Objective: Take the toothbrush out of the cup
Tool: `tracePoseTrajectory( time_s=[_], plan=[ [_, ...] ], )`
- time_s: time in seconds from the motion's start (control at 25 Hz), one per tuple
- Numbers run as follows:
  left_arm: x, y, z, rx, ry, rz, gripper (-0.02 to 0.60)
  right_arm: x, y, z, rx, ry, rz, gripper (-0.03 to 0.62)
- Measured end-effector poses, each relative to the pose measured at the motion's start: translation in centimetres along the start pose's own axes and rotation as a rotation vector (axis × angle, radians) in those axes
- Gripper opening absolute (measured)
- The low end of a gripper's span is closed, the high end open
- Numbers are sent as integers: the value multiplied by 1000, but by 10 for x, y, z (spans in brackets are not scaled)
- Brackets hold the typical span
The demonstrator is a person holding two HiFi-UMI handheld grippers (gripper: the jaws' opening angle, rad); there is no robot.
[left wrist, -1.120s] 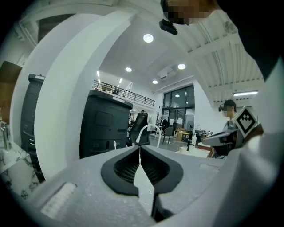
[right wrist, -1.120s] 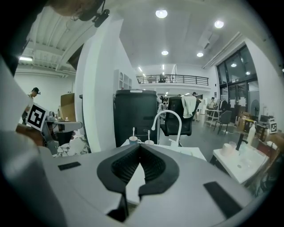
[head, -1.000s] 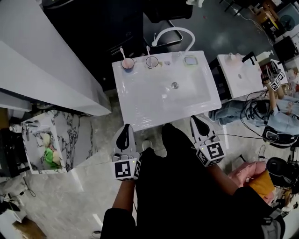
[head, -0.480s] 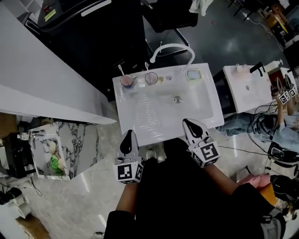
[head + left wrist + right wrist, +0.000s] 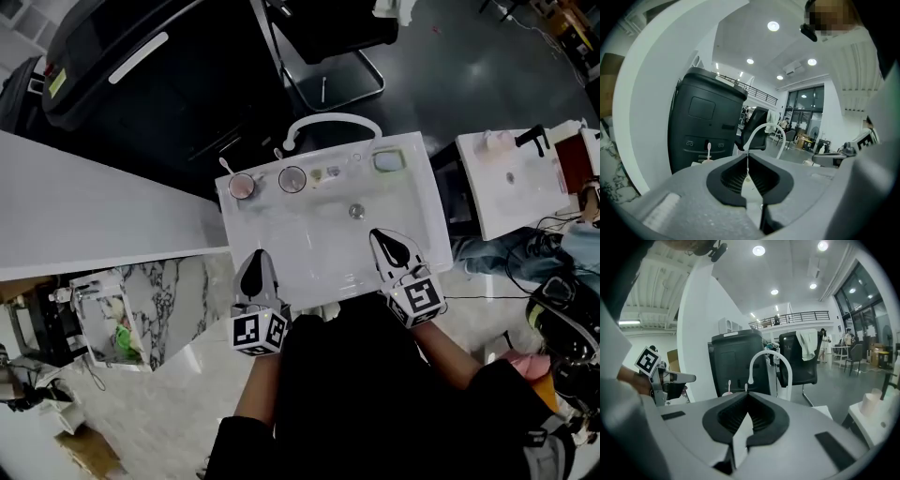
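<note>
You are only at the approach: the left tongs [image 5: 257, 255] and right tongs [image 5: 377, 236] sit closed and empty at the counter's [image 5: 309, 248] near edge, while a toothbrush [image 5: 228, 170] stands in the pink cup [image 5: 242, 186] and a second toothbrush [image 5: 281, 159] in the clear cup [image 5: 292, 178] along the far edge towards its left corner, so you need to reach across and open one pair.

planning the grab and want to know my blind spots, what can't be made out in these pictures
Left gripper view: pink cup and second cup mostly hidden behind the left gripper; a toothbrush head pokes above.
Right gripper view: both cups mostly hidden behind the right gripper.
Head view: small items on the sink ledge too small to identify.
</note>
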State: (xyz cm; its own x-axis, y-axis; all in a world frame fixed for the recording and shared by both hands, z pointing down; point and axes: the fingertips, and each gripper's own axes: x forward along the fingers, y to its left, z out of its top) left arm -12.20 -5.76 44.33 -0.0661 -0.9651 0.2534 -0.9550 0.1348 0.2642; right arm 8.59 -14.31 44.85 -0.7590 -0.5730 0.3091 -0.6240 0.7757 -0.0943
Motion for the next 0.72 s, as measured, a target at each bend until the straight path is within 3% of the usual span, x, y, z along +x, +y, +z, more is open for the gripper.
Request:
tracePoseTrajectory(
  time_s=[0.28,0.72],
  plan=[
    [71,-7,-6,-66,59,42,23,31,-30,-1,36,31,69,-2],
    [168,0,-33,-11,131,96,28,67,-64,-27,76,69,173,-2]
  ],
)
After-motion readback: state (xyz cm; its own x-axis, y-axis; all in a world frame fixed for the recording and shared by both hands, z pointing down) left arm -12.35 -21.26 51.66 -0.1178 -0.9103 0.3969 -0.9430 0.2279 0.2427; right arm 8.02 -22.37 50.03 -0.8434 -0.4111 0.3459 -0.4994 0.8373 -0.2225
